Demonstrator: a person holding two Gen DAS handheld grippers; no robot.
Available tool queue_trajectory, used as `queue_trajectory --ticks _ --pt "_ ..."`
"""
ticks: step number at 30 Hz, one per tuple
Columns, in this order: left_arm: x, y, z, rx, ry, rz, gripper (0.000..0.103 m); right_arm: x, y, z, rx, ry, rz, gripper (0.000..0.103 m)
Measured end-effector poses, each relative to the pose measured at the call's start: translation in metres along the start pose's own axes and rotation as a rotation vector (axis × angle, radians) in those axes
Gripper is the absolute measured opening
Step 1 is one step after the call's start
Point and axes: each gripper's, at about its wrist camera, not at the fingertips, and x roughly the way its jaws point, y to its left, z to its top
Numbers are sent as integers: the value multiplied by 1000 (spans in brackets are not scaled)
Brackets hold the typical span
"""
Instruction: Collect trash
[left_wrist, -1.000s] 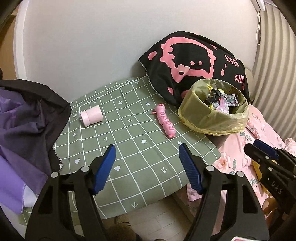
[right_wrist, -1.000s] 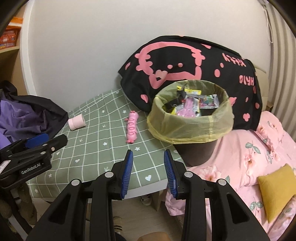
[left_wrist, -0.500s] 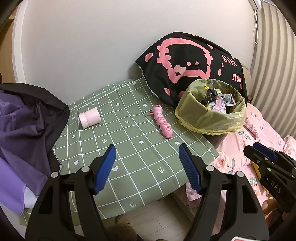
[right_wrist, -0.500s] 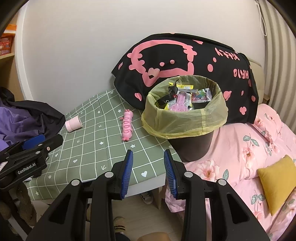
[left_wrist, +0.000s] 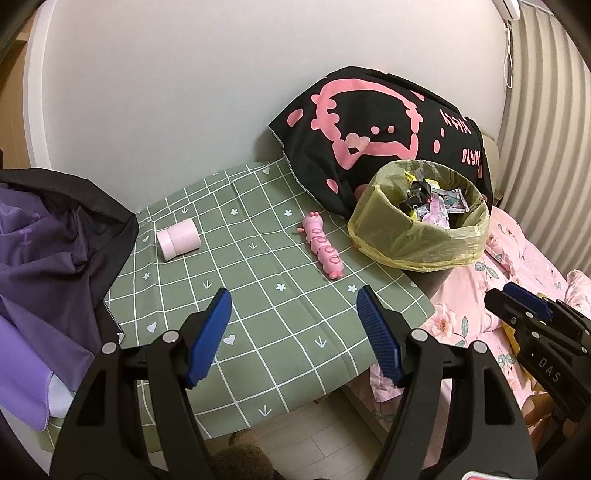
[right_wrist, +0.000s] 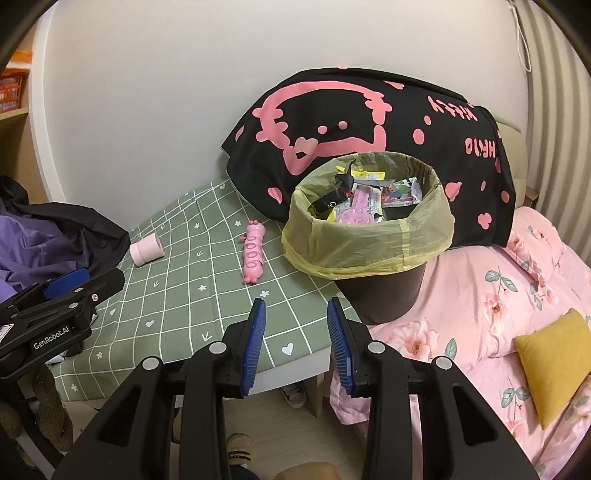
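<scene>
A dark bin with a yellow liner (right_wrist: 369, 240) stands at the bed's near edge beside the green checked table (right_wrist: 192, 280), full of wrappers; it also shows in the left wrist view (left_wrist: 417, 236). A pink caterpillar toy (left_wrist: 325, 247) (right_wrist: 253, 254) and a pink cylinder (left_wrist: 179, 238) (right_wrist: 146, 249) lie on the table. My left gripper (left_wrist: 293, 332) is open and empty over the table's near edge. My right gripper (right_wrist: 295, 339) is open with a narrower gap, empty, in front of the bin.
A black pillow with pink print (right_wrist: 369, 125) leans on the wall behind the bin. Purple and black clothes (left_wrist: 48, 243) lie left of the table. A pink floral bedspread (right_wrist: 498, 302) with a yellow cushion (right_wrist: 554, 358) is to the right. Floor lies below.
Both grippers have drawn back and up a little from the table and bin, so the scene sits slightly farther away. Both keep the same opening.
</scene>
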Motion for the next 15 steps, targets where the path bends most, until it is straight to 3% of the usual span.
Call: queue_trajectory --ticks 15 --pt "-1 -4 0 7 -4 -9 67 -2 -3 0 1 -2 3 33"
